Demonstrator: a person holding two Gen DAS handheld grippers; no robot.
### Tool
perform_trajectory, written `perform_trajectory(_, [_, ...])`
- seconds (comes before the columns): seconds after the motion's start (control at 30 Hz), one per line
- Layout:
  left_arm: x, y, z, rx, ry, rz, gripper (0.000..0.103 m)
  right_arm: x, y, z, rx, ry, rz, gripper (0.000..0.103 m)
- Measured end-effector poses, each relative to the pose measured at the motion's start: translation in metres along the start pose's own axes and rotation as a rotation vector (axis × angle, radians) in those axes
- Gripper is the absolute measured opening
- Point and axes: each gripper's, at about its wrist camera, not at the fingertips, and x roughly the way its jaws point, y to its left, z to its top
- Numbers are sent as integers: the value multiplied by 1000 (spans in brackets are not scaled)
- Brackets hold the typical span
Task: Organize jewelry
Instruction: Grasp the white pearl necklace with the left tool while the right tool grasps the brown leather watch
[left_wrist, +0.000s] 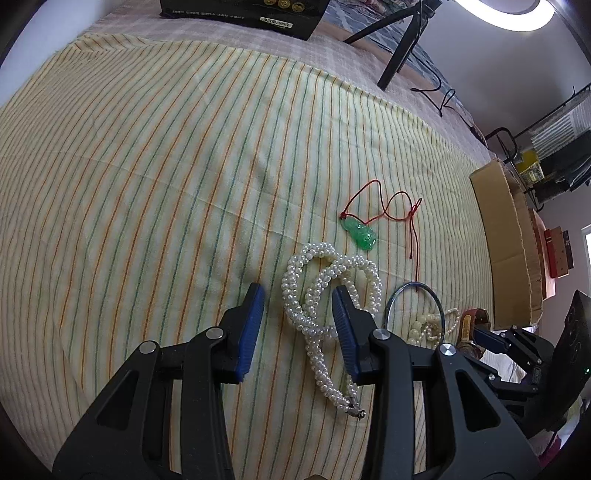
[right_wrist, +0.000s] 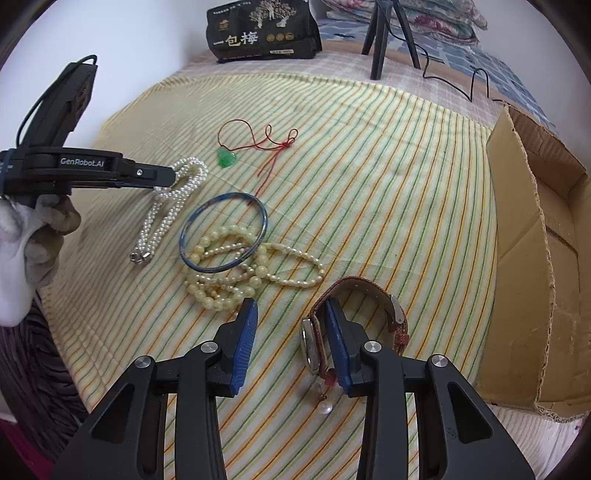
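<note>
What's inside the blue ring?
Inside the bangle you see part of the cream beads and striped cloth. The bangle lies over the beads; the strands directly under its rim are hidden.

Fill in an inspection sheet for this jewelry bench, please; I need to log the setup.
Surface: striped cloth spread flat.
Job's things: white pearl necklace, jade pendant on red cord, blue bangle over cream bead strands, watch, loose pearl.
Clutter: black packet, cardboard box.
Grippers: left gripper open astride the necklace; right gripper open, one finger inside the watch strap.
Cables: black cable behind the tripod.
Surroundings: folded bedding.
</note>
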Motion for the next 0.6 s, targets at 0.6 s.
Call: perform_trajectory(0.6, [4, -4, -2, 55, -40, 78, 6, 10, -5, 8, 41, 14, -50, 12])
